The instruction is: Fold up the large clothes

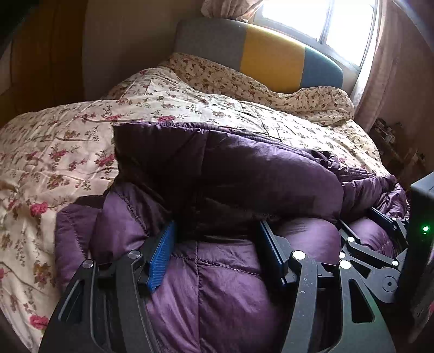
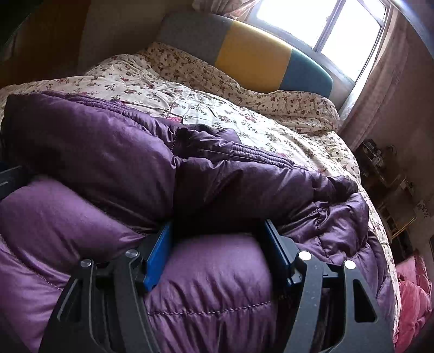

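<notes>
A: Where's the purple quilted down coat?
B: On the floral-quilted bed, folded over itself; the padded grey, yellow and blue headboard stands behind, the window beyond.

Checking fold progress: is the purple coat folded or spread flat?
Partly folded: the coat has a thick layer doubled over its near part on the quilt, bunched, not flat.

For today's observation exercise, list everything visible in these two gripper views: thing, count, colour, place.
Puffer coat: one, purple, partly folded on the near side of the bed.
Quilt: one, cream with red flowers, spread over the bed.
Headboard: one, grey, yellow and teal panels, far end of the bed.
Window: one, bright, behind the headboard.
Curtain: pink, right of the window.
Pink fabric: one heap, beside the bed, lower right.
Left gripper: black with blue pads, straddling a coat fold.
Right gripper: same, straddling a coat fold.
</notes>
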